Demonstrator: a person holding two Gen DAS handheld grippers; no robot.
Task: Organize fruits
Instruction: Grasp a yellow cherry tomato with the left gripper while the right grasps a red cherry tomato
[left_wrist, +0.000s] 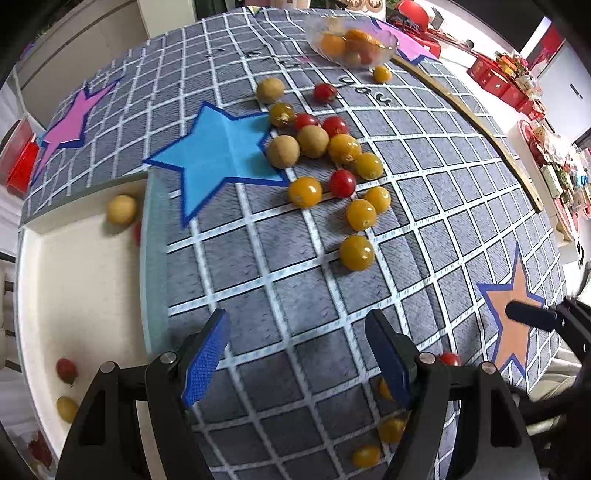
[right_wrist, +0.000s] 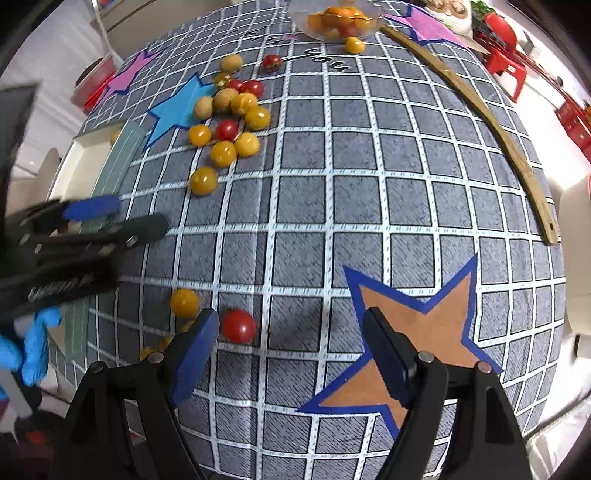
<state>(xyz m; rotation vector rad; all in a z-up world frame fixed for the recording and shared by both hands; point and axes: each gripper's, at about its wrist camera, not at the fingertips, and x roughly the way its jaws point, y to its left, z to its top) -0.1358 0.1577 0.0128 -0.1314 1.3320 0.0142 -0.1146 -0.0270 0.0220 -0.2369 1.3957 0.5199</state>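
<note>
Several yellow cherry tomatoes (left_wrist: 357, 252), red cherry tomatoes (left_wrist: 342, 183) and tan longans (left_wrist: 283, 151) lie scattered on the grey grid cloth (left_wrist: 280, 273) by a blue star. A white tray (left_wrist: 88, 280) at the left holds a longan (left_wrist: 122, 209) and a red tomato (left_wrist: 66, 370). My left gripper (left_wrist: 299, 354) is open and empty above the cloth, short of the pile. My right gripper (right_wrist: 291, 350) is open and empty; a red tomato (right_wrist: 239, 326) lies just beyond its left finger, a yellow one (right_wrist: 184, 302) further left. The left gripper also shows in the right wrist view (right_wrist: 122, 221).
A clear bowl (left_wrist: 351, 40) of fruit stands at the far edge, also in the right wrist view (right_wrist: 338, 20). A wooden strip (right_wrist: 491, 122) runs along the cloth's right side. Red boxes (left_wrist: 498, 77) and clutter lie beyond it. A red tub (left_wrist: 22, 166) sits far left.
</note>
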